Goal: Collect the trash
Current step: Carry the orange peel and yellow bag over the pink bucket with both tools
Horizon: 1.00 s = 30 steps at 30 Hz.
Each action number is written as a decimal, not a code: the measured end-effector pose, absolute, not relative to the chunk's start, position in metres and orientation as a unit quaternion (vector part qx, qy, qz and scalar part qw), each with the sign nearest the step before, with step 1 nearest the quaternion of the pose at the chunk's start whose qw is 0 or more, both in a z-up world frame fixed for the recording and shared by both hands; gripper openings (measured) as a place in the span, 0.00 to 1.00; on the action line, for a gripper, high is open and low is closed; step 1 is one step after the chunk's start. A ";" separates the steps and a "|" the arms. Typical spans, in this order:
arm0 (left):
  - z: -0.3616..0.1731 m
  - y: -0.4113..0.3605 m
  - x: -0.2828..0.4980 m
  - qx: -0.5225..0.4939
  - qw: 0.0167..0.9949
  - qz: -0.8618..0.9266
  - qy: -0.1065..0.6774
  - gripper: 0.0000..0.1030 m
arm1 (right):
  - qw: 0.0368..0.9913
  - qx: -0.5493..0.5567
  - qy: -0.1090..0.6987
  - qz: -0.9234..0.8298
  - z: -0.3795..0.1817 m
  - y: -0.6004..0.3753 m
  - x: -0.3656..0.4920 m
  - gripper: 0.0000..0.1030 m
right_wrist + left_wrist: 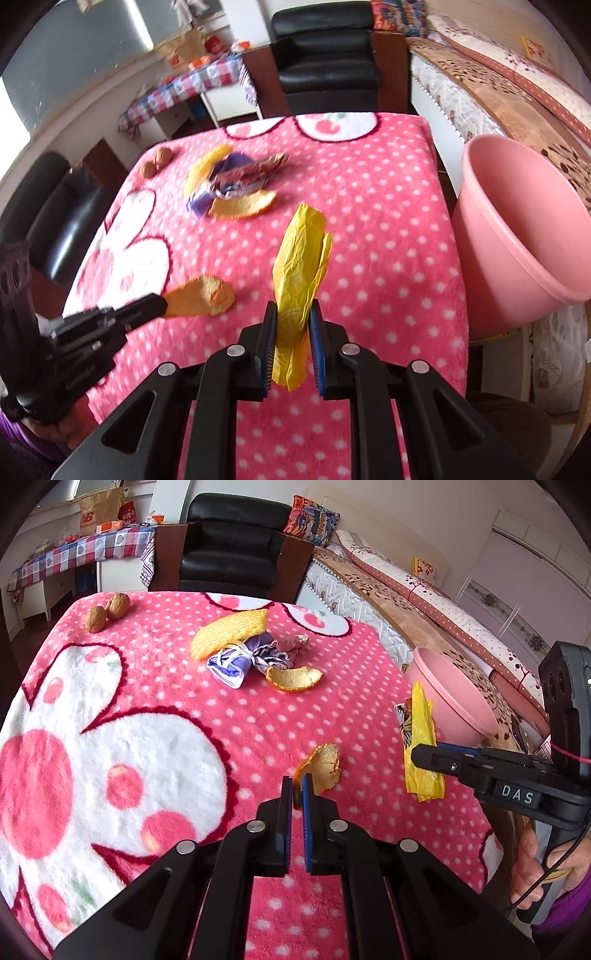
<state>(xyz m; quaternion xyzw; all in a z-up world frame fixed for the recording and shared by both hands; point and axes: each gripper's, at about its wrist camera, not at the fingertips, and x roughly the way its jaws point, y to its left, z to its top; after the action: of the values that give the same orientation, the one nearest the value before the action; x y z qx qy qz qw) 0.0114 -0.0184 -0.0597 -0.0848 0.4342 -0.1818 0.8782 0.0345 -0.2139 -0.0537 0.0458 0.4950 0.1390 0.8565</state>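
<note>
We have both jaws clamped — the left gripper (296,789) on an orange peel (325,766), the right gripper (293,322) on a yellow wrapper (301,273) near the counter's right edge. We should carry each fully over the pink bin (517,236) before letting go — more trash waits mid-counter.

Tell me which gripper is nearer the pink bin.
Right. The right gripper, shut on the yellow wrapper, sits beside the pink bin at the table's edge. The left gripper, holding an orange peel, is farther in over the blanket.
</note>
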 end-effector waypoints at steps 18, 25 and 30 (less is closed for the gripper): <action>-0.075 -0.024 0.010 -0.061 0.859 -0.186 0.472 0.06 | 0.864 0.020 0.489 0.120 -0.078 -0.212 0.019 0.49; -0.078 -0.029 0.013 -0.053 0.856 -0.188 0.478 0.10 | 0.867 0.033 0.482 0.124 -0.080 -0.218 0.015 0.49; -0.078 -0.034 0.013 -0.040 0.860 -0.186 0.473 0.11 | 0.869 0.041 0.477 0.125 -0.083 -0.221 0.014 0.49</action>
<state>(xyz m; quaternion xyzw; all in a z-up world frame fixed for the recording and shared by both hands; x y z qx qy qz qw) 0.0130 -0.0344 -0.0782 -0.0404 0.4729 -0.1859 0.8603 0.0139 -0.2208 -0.0832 0.0406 0.4767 0.1254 0.8691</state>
